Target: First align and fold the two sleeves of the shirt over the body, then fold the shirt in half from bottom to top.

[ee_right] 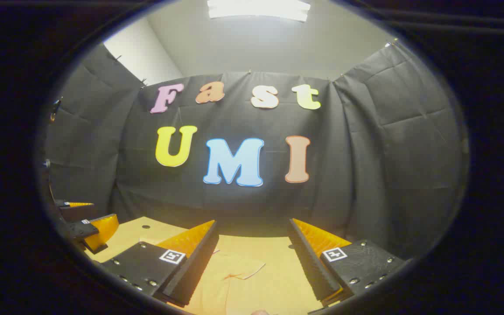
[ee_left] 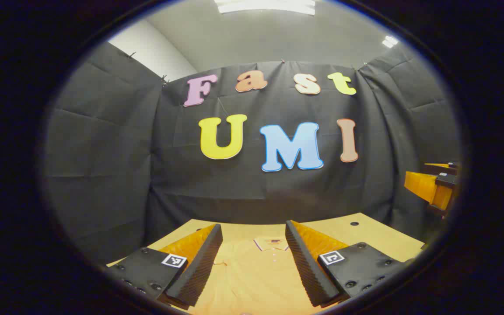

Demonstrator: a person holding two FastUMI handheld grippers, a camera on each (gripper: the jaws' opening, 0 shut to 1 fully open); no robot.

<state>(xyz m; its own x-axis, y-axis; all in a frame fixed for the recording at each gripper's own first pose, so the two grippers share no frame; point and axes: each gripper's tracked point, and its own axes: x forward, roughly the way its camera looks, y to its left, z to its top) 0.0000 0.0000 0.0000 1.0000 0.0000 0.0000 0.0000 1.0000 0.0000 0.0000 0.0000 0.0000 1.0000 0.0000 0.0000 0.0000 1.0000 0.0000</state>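
A yellow-orange polo shirt (ee_left: 252,275) lies flat on the wooden table (ee_left: 374,238), collar away from me. My left gripper (ee_left: 253,234) hovers open above its chest, nothing between the fingers. In the right gripper view the shirt's body (ee_right: 221,284) and one short sleeve (ee_right: 245,267) spread out to the side lie below my right gripper (ee_right: 252,229), which is also open and holds nothing. The right gripper (ee_left: 433,183) appears at the far right edge of the left gripper view, and the left gripper (ee_right: 88,225) at the far left of the right gripper view.
The table (ee_right: 274,253) runs back to the black cloth wall (ee_left: 252,192). Small dark holes (ee_left: 354,223) dot the tabletop near its far edge. Cloth walls close in on both sides.
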